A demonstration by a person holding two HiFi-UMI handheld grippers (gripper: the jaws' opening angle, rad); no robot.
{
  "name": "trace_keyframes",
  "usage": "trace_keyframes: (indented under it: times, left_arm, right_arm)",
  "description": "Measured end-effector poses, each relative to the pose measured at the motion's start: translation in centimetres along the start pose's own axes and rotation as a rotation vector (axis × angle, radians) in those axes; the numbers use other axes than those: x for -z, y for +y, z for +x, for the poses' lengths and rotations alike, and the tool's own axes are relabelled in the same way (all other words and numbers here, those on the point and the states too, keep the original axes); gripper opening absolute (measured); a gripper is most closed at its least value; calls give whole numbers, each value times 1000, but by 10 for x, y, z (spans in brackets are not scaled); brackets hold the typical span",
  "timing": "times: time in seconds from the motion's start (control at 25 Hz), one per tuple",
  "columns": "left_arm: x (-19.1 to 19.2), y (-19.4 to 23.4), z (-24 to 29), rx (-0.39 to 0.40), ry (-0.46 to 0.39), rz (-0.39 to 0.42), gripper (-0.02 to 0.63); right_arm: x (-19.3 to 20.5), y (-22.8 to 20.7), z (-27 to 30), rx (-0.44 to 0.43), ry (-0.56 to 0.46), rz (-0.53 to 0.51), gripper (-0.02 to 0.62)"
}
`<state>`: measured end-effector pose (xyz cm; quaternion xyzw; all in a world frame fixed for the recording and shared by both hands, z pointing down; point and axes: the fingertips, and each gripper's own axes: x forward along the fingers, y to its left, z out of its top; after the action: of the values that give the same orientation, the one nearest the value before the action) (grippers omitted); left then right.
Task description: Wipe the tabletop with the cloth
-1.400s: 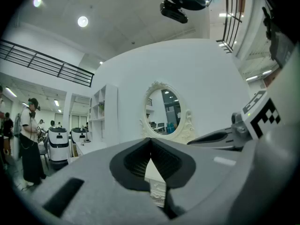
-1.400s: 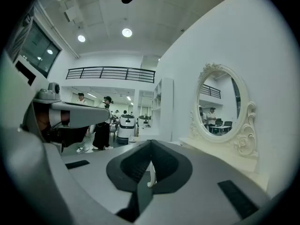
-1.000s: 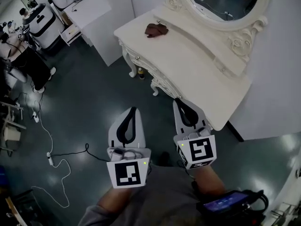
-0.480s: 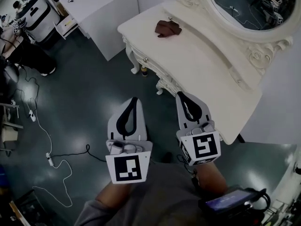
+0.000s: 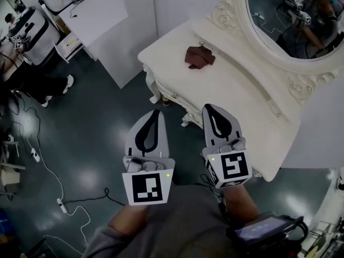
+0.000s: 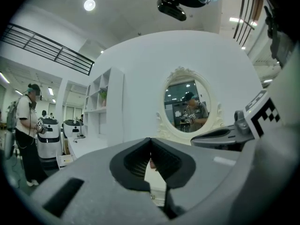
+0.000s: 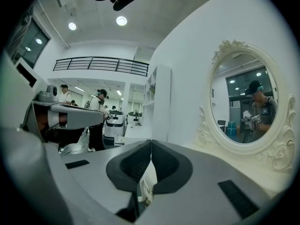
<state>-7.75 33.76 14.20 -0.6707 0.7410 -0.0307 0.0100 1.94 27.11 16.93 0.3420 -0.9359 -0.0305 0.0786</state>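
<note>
Dark floor [image 5: 91, 128] fills the head view beneath the left tongs [image 5: 152, 112] and right tongs [image 5: 208, 107]. Ahead of the right pair, a cream desk [image 5: 236, 90] carries the brown cloth [image 5: 200, 56], well apart. Each tongs' own view shows tips pinched together, empty.

My left gripper [image 6: 151, 139] has its grey jaws closed tip to tip. The black ribbed pads [image 6: 133, 162] meet at the top and leave a hollow below. Through that hollow, past the fingers, I see a strip of cream tabletop [image 6: 156, 182], with a small reddish-brown scrap of cloth [image 6: 152, 163] showing just above it. Beyond the fingertips, slightly to the right, stands an oval mirror in a carved cream frame [image 6: 187, 108]. Right of the fingers juts the right gripper [image 6: 211, 137], its marker cube behind it. Far to the left of the fingers a standing person [image 6: 26, 125] is beside white wheeled machines [image 6: 49, 137].
</note>
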Motion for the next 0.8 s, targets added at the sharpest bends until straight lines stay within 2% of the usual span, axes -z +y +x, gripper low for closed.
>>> trace_keyframes:
  times: [0.24, 0.6, 0.8]
  left_arm:
    - [-14, 19, 36, 74, -41, -6, 15]
    - [9, 13, 77, 163, 15, -8, 15]
    - [14, 9, 119, 203, 33, 2, 15]
  right_arm:
    - [-18, -11, 25, 82, -20, -4, 14]
    - [-1, -46, 48, 173, 12, 23, 14]
    - [7, -73, 74, 196, 19, 52, 14]
